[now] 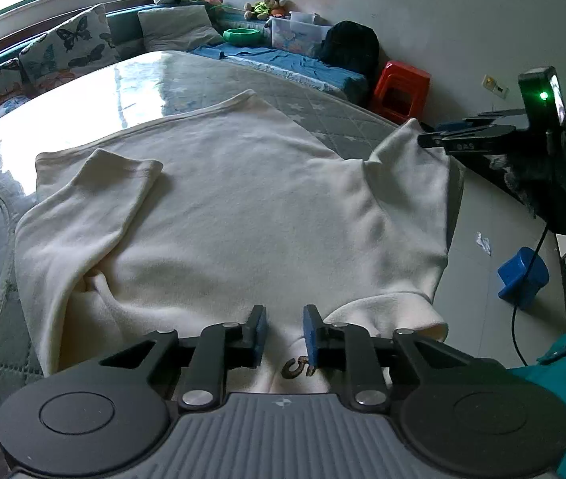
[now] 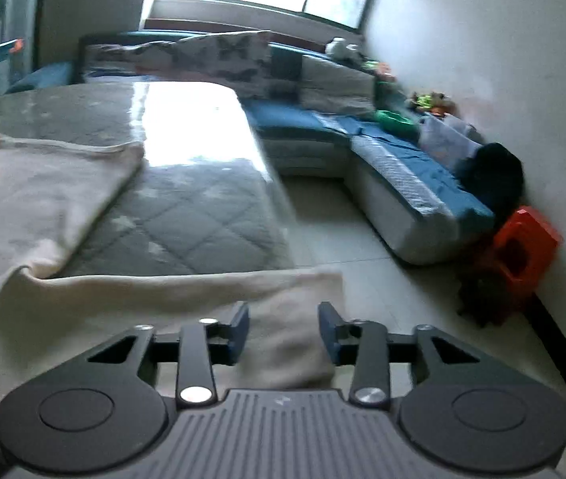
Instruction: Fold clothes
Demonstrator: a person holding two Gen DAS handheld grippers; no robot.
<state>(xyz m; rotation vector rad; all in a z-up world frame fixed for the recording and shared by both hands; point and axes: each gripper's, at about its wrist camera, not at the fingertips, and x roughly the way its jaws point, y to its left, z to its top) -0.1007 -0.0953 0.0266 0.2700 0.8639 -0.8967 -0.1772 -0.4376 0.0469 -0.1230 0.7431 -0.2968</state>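
A cream sweater (image 1: 243,207) lies spread on the grey quilted bed (image 1: 334,115), its left sleeve (image 1: 111,203) folded inward over the body. My left gripper (image 1: 284,335) is open just above the collar near the front edge. My right gripper (image 1: 428,139) is at the sweater's right side, its tips at the raised right sleeve cuff (image 1: 406,135). In the right wrist view the right gripper (image 2: 284,331) is open with the cream sleeve end (image 2: 283,311) lying between and under its fingers. The sweater body (image 2: 43,183) stretches to the left.
A blue-covered sofa (image 2: 422,175) with cushions, toys and a plastic box lines the far wall. A red stool (image 1: 402,88) and a black bag (image 1: 350,46) stand by the wall. A blue box (image 1: 522,277) and a cable lie on the floor at right.
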